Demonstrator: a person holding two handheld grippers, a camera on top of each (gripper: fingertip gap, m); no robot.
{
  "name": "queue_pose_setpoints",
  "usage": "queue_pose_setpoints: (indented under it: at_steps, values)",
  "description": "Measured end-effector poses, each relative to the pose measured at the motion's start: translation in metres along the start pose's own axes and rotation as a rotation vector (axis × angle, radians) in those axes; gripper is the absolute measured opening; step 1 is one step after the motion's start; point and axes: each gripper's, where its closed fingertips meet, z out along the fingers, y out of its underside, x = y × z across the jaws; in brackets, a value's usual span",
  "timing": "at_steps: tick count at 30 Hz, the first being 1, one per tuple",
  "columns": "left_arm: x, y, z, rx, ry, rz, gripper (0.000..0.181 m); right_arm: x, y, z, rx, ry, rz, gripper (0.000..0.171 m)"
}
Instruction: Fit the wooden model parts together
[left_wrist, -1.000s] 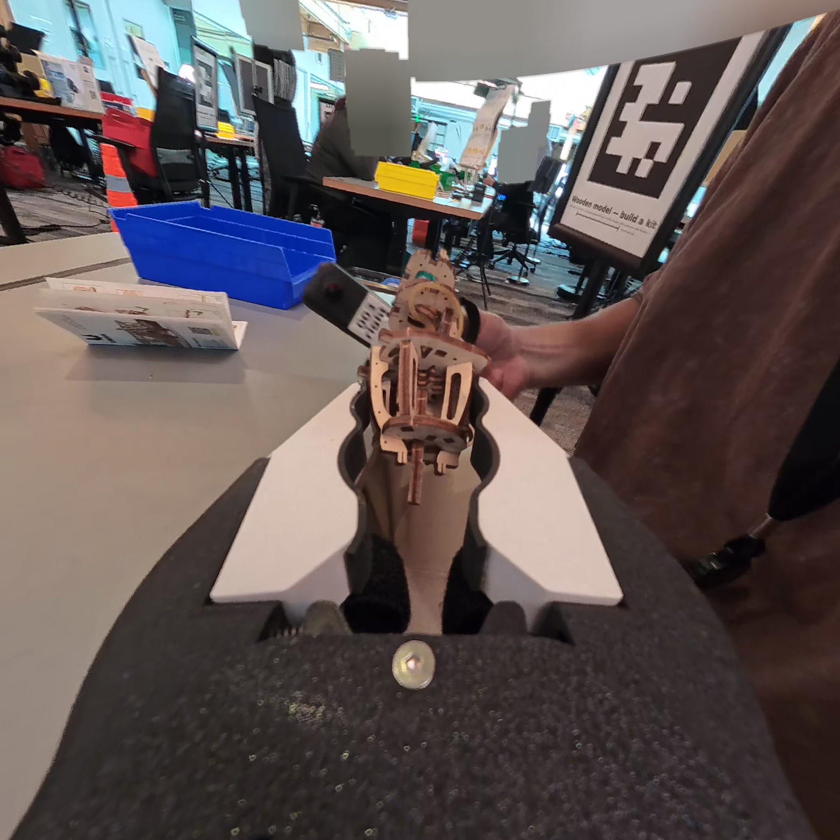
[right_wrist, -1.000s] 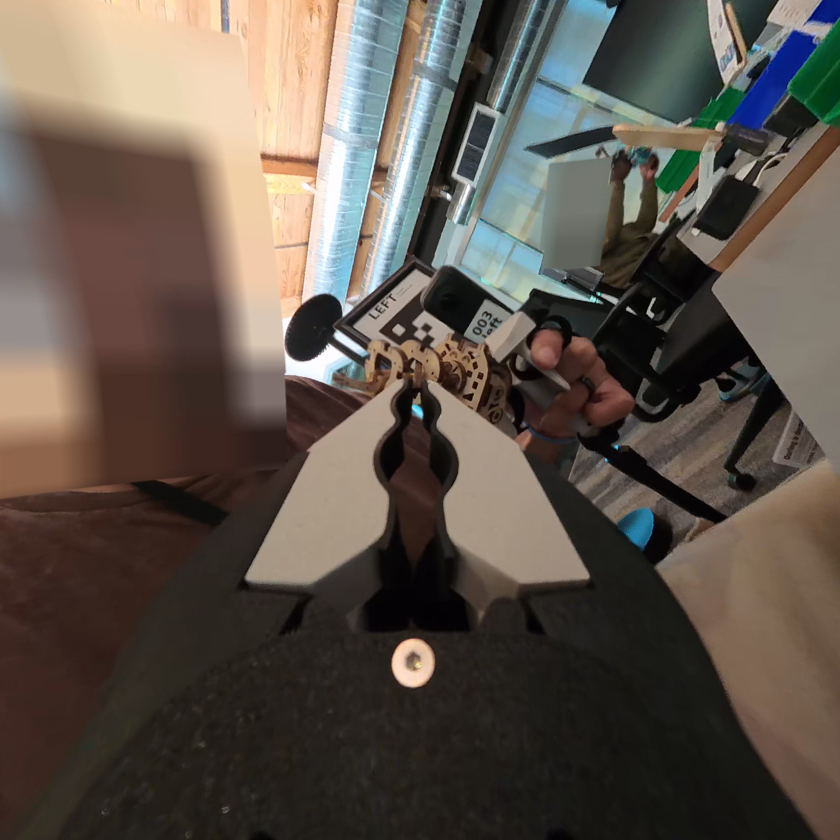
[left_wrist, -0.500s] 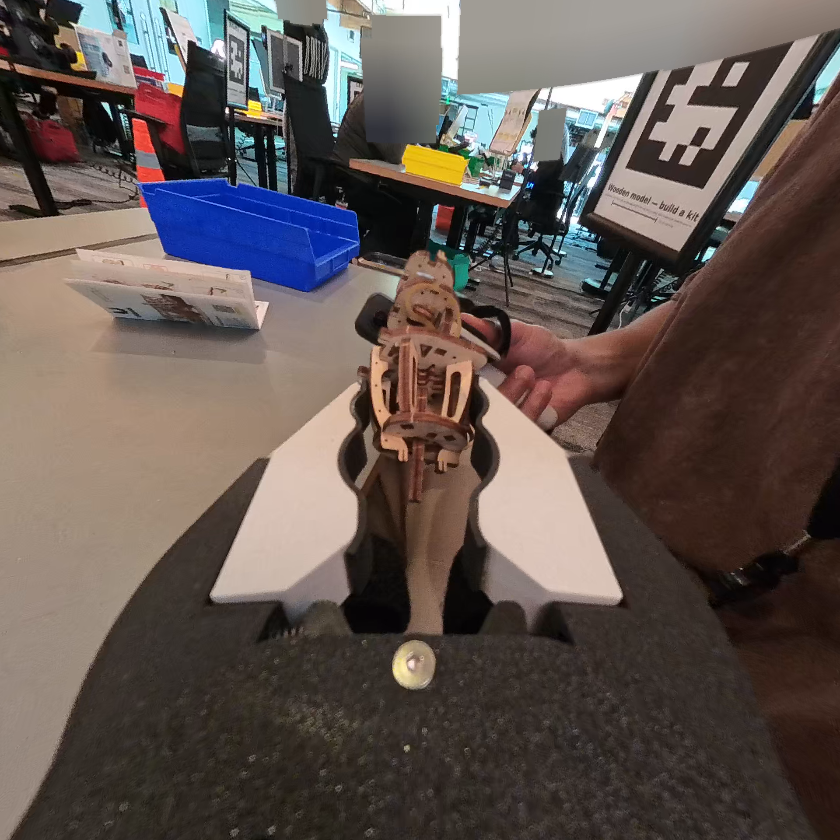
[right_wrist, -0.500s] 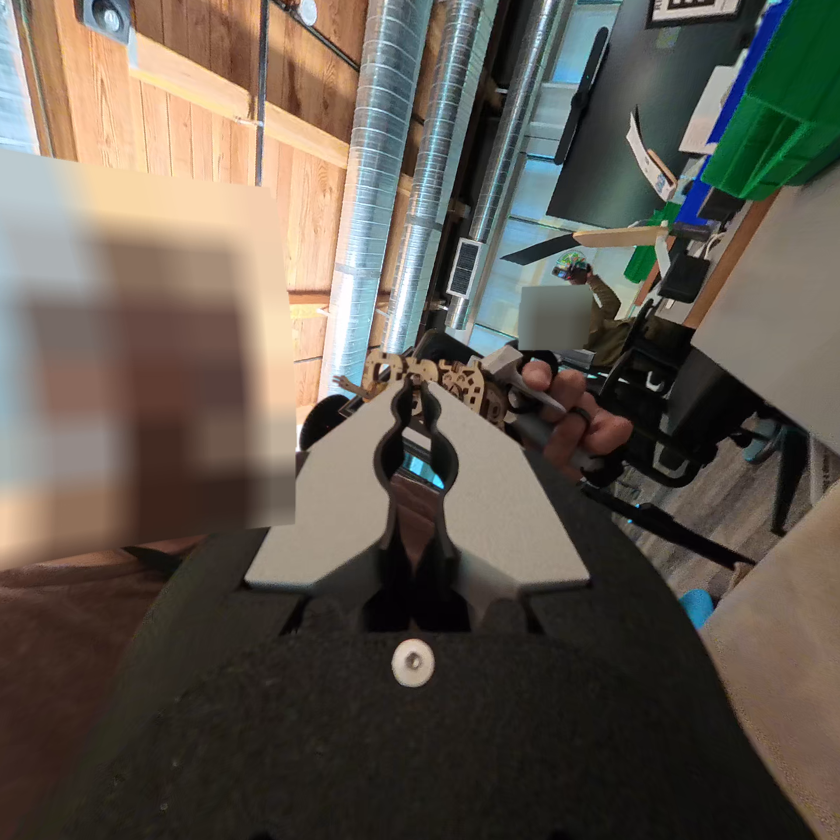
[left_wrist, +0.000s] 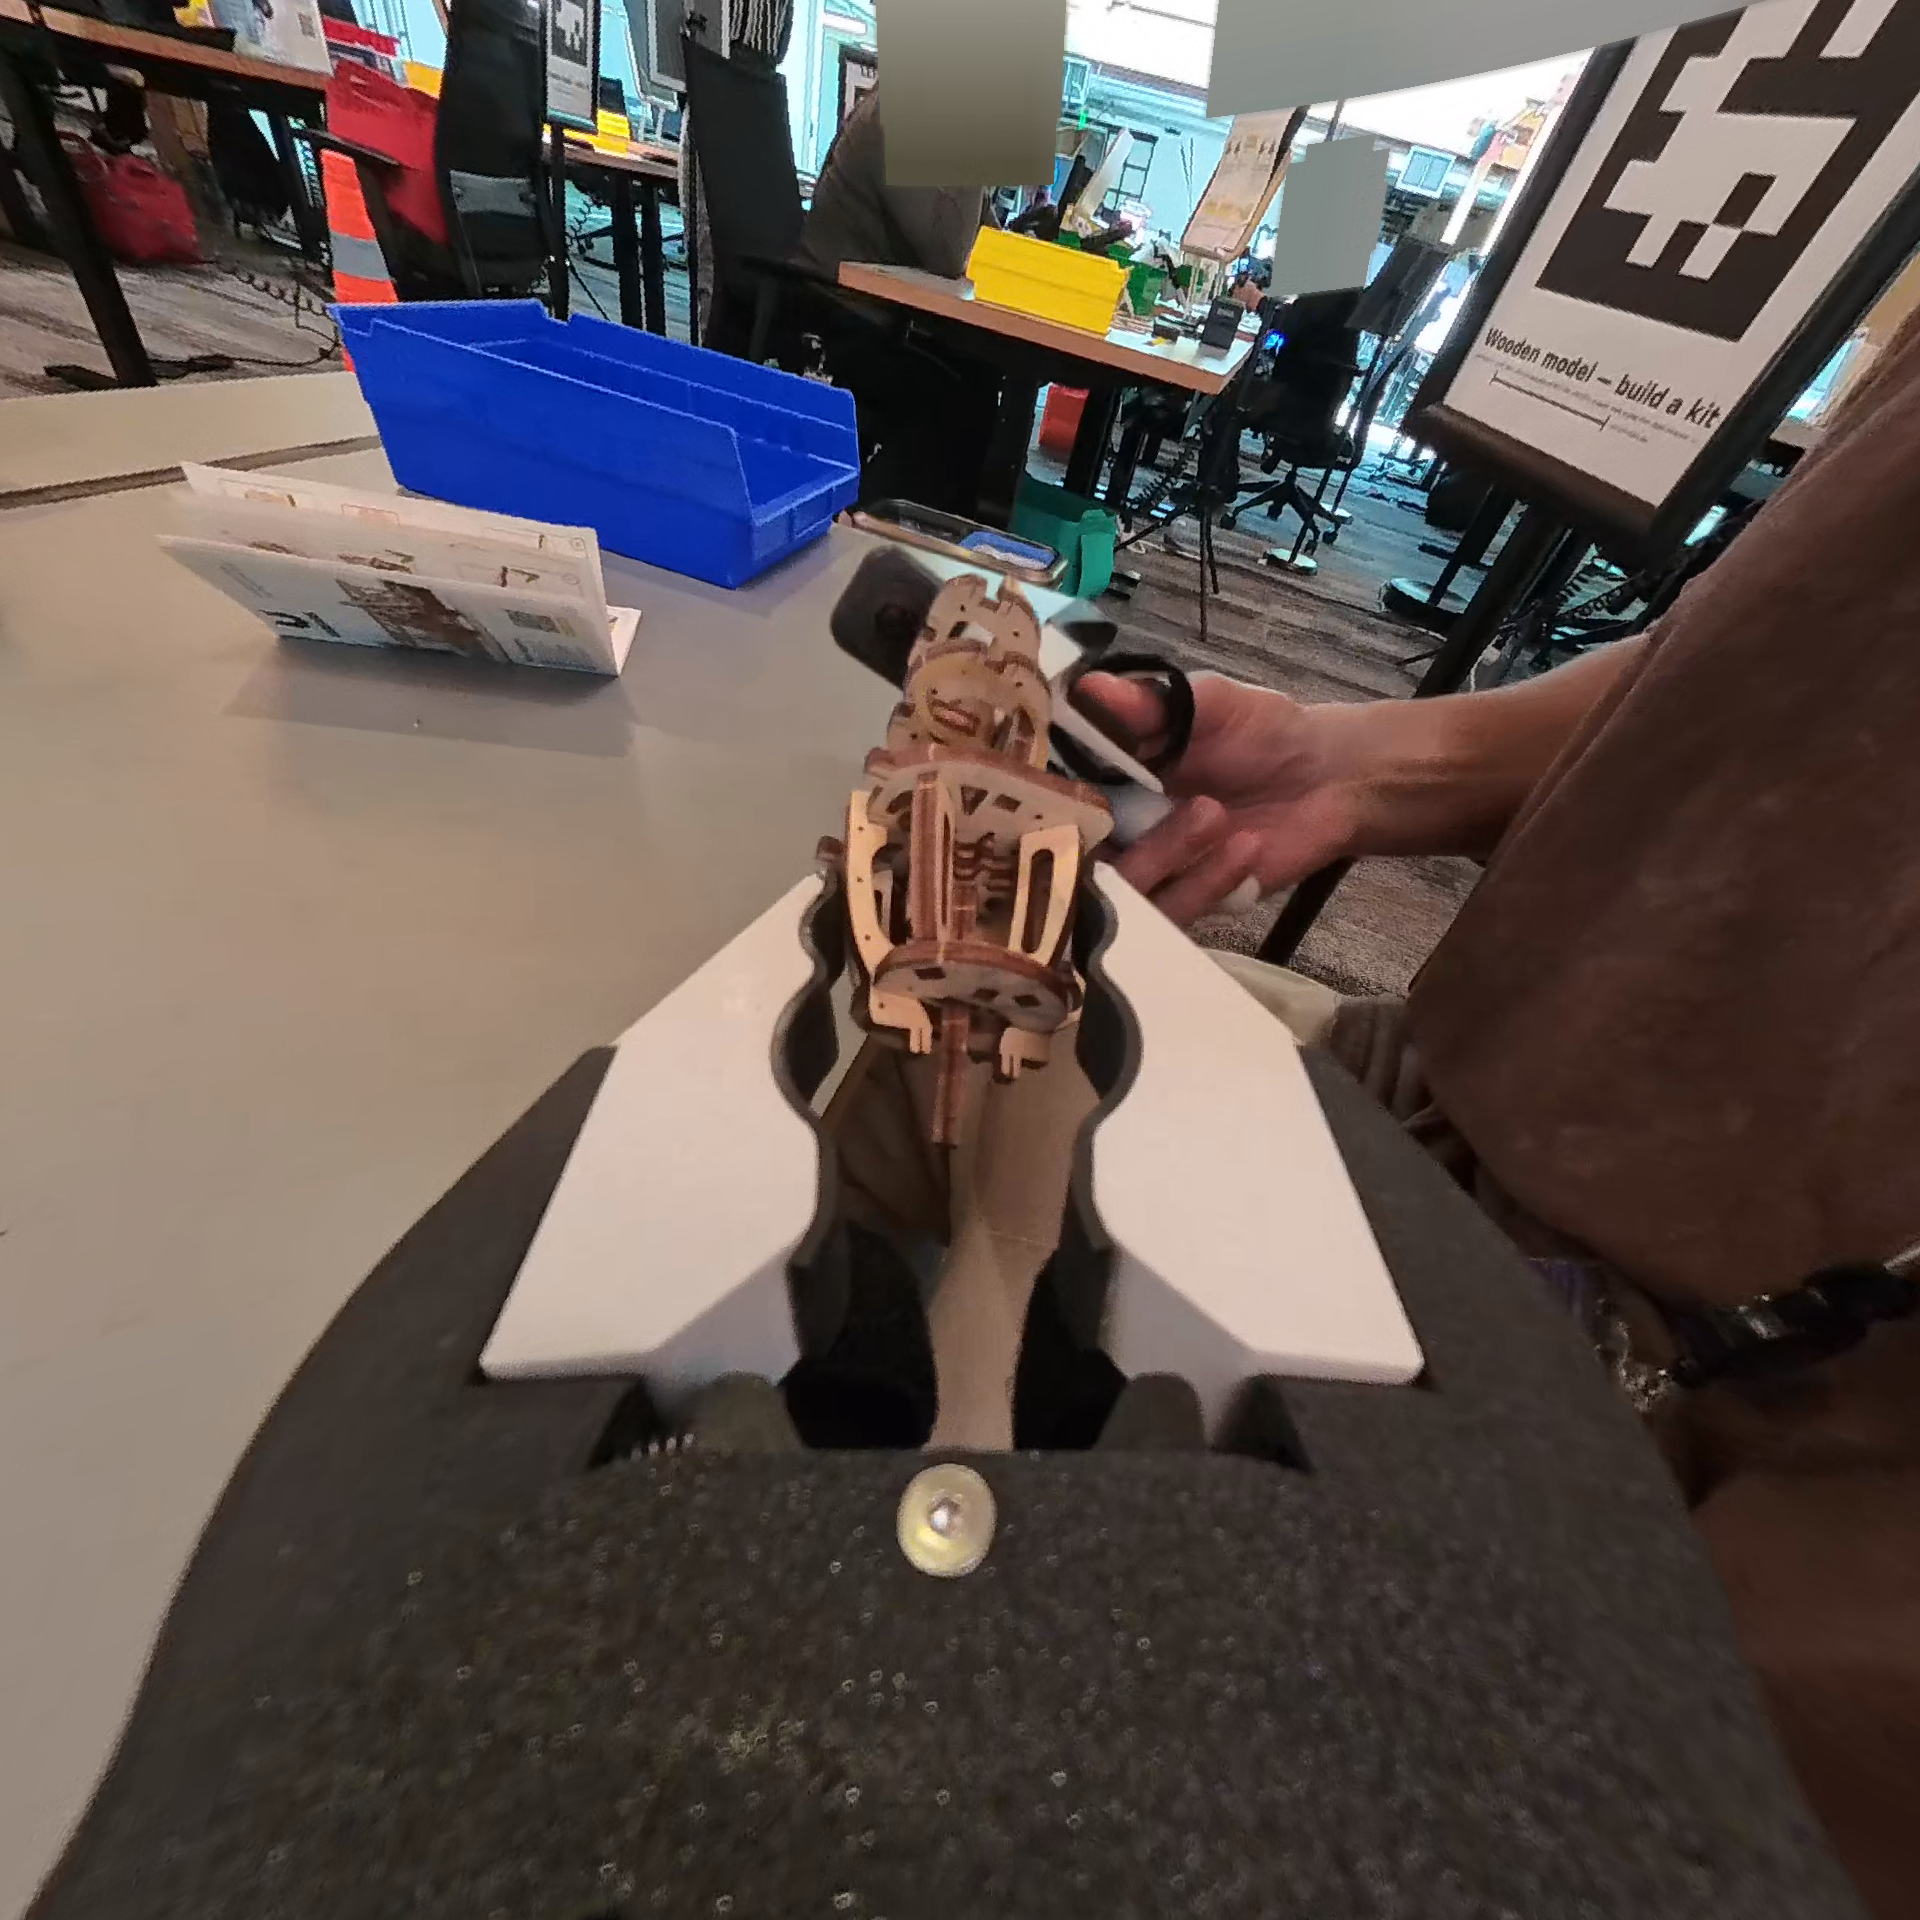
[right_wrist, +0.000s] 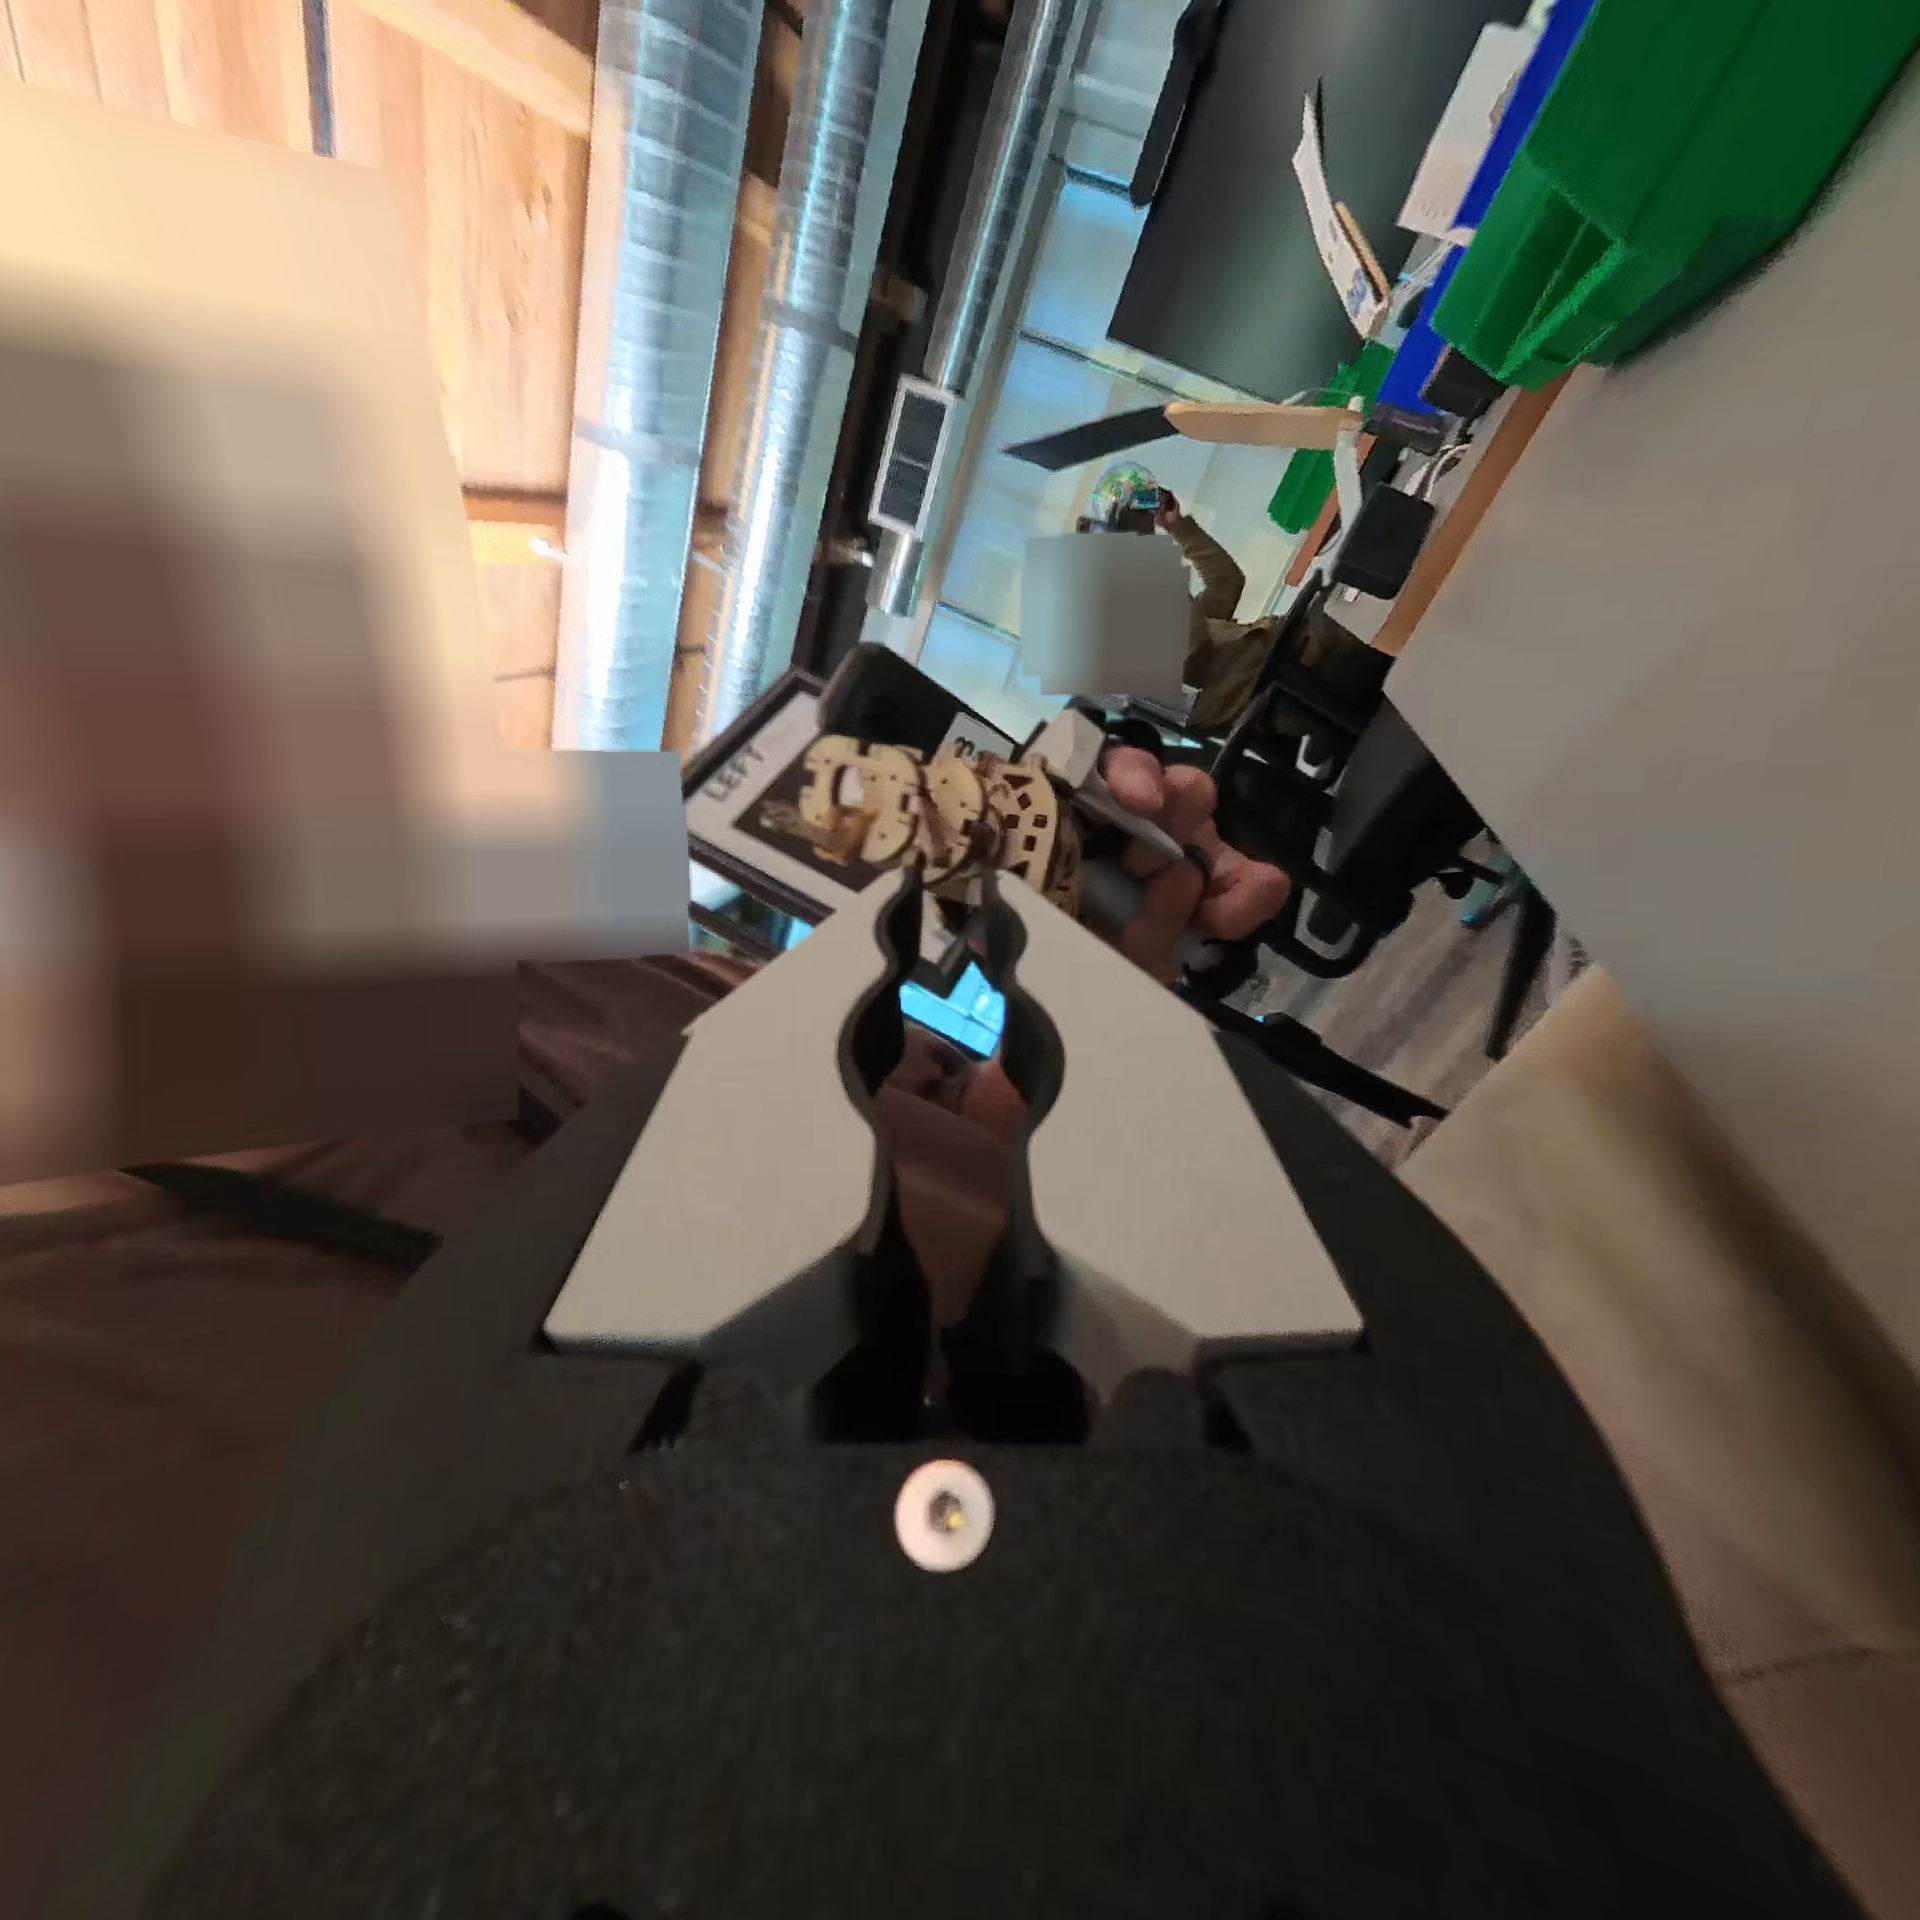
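a: how far along?
b: left gripper (left_wrist: 956, 935) clamps the model (left_wrist: 961, 883), already much assembled, above the table (left_wrist: 312, 935).
a: right gripper (right_wrist: 951, 899)?
b: nearly together at the model; whether pinching, can't tell. parts probably remain.

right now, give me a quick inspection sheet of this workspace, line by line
surface: grey table, mostly bare.
job's things: wooden model held up off the table.
clutter: blue bin at the far edge; folded instruction booklet in front of it.
grippers: left claw shut on wooden model; right claw nearly closed at the model's far end, contact unclear.
cables: dark strap by the brown garment; no table cables seen.
surroundings: marker sign on stand, desks, chairs, yellow bin, ceiling ducts.
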Motion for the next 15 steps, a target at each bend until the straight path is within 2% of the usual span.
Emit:
queue_pose_setpoints:
  at_steps: [4, 8, 11, 15]
  values:
    - [-0.004, 0.009, 0.002, -0.060, -0.035, 0.040, 0.041, -0.010, -0.019, -0.016, -0.152, 0.169, -0.324, 0.010]
    - [-0.010, 0.034, 0.011, -0.202, -0.112, 0.166, 0.041, -0.018, -0.017, -0.001, -0.486, 0.431, -0.647, 0.009]
    - [-0.011, 0.048, 0.018, -0.272, -0.136, 0.223, 0.041, -0.006, 0.004, 0.013, -0.742, 0.545, -0.715, 0.010]
    - [-0.009, 0.055, 0.021, -0.310, -0.151, 0.274, 0.041, 0.013, 0.009, 0.010, -0.897, 0.620, -0.716, 0.010]
